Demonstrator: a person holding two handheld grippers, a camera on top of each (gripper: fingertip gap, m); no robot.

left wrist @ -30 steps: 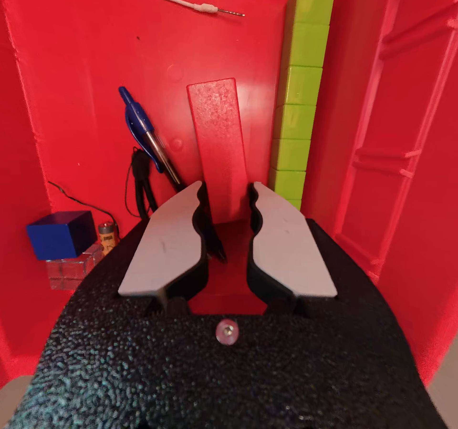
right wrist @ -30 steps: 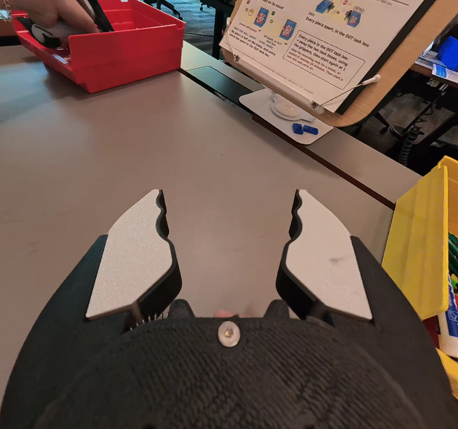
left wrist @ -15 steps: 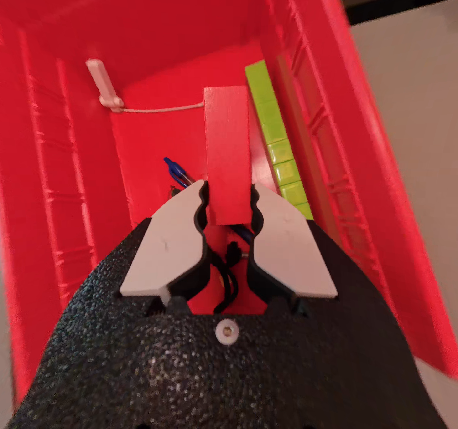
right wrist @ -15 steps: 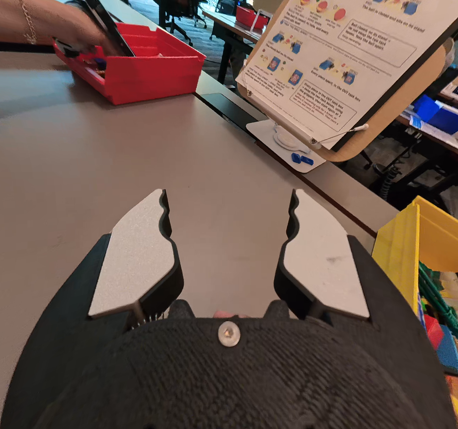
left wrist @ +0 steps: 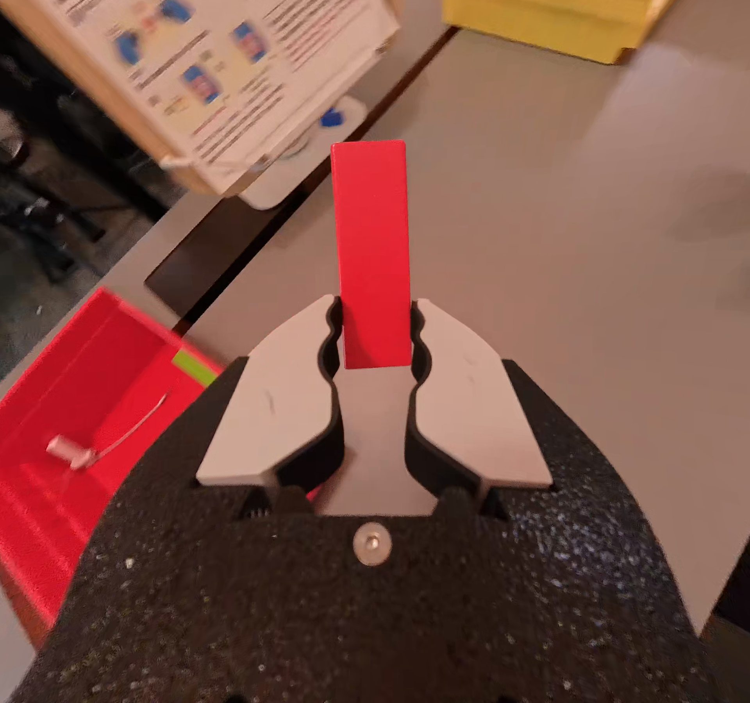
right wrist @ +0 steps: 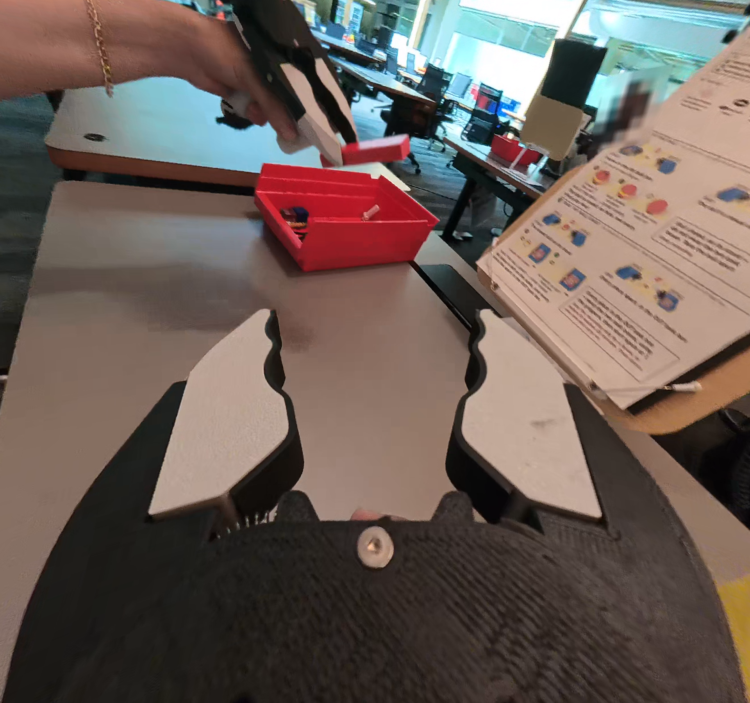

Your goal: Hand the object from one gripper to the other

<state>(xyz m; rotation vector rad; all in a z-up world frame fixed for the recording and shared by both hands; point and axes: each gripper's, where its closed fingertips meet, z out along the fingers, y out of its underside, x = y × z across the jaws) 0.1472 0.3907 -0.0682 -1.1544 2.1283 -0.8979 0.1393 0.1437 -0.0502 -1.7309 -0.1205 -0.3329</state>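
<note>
Left hand-held gripper (left wrist: pixel 374 320) clamps red block (left wrist: pixel 371 253) by near end above red bin (right wrist: pixel 345 217); right hand-held gripper (right wrist: pixel 375 338) spread wide, empty, well apart

An open-plan office is shown: rows of desks (right wrist: pixel 377 75) and chairs (right wrist: pixel 432 79) are seen at upper centre.

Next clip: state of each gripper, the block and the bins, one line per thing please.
Left gripper: shut on the red block, raised above the table.
Red block: gripped at one end, sticking out past the fingers.
Right gripper: open, empty.
Red bin: open-topped, holding small items.
Yellow bin: contents unclear.
</note>
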